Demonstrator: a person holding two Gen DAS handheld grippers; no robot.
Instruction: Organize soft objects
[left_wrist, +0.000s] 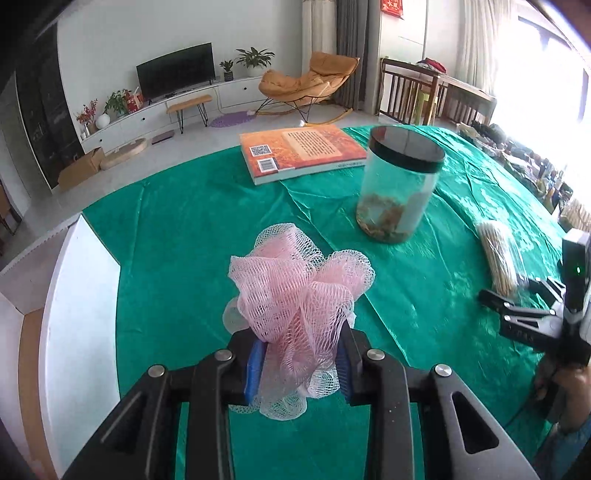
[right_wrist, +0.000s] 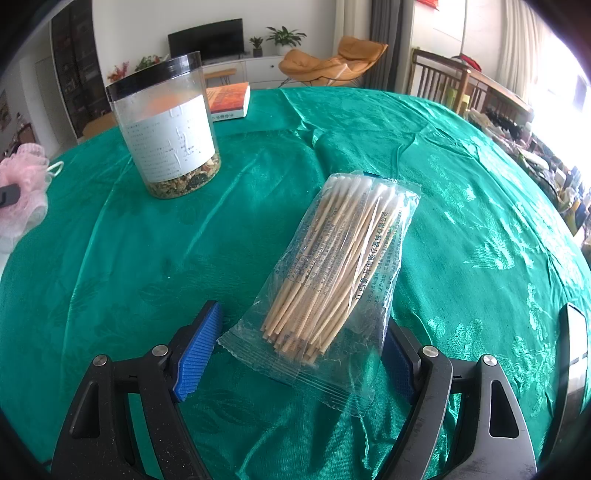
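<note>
Your left gripper (left_wrist: 301, 363) is clamped on the pink mesh loofah (left_wrist: 299, 295), low centre of the left wrist frame, blue pads pressed into its lower half; whether it clears the green tablecloth (left_wrist: 184, 221) I can't tell. Your right gripper (right_wrist: 295, 360) is spread wide, gripping nothing, its fingers straddling the near end of the cotton swab packet (right_wrist: 332, 273) lying flat mid-frame. Clear jar (right_wrist: 166, 129) stands upper left, with an orange book (right_wrist: 229, 99) just behind it.
</note>
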